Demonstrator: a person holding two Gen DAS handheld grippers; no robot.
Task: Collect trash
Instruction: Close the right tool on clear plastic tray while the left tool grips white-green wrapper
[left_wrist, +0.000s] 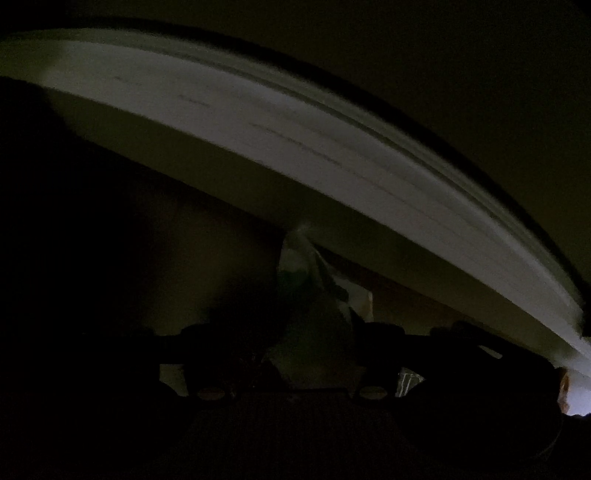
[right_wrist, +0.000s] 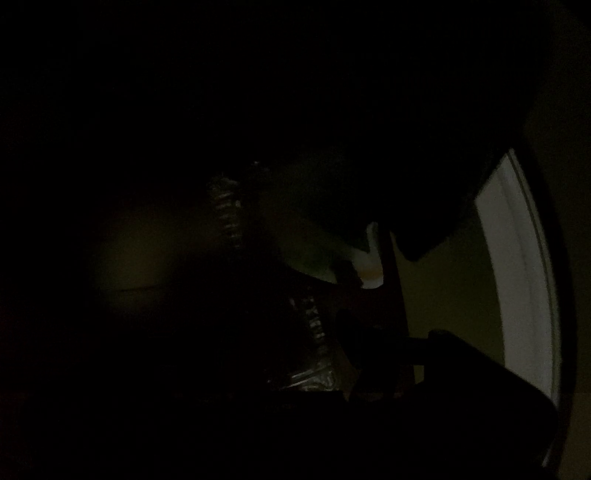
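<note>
Both views are very dark, as if your hands are down inside a bin or bag.

In the left wrist view, the far left is black shadow. A wide pale rim (left_wrist: 258, 122) arcs from upper left to lower right, lit from outside. Below its middle, a crumpled pale wrapper (left_wrist: 314, 295) with a green patch rises between the dark fingers of your left hand-held gripper (left_wrist: 306, 354). The wrapper sits in the gap, but the fingertips are lost in shadow, so you cannot tell whether the pads press on it or only flank it.

In the right wrist view, the left half is nearly black. Near the middle, a crinkled foil piece (right_wrist: 314, 354) catches dim light, with a ribbed silver strip above it. Just right of that lies a small white scrap (right_wrist: 369, 266) with a green tinge, possibly the same wrapper. At the far right, a bright sliver of the rim (right_wrist: 517, 277) curves down the edge. Your right hand-held gripper (right_wrist: 369, 362) shows only as a dark shape at lower right; its opening and any load cannot be made out.

Judging by this, some trash already sits inside the container. How much remains outside is not shown.
</note>
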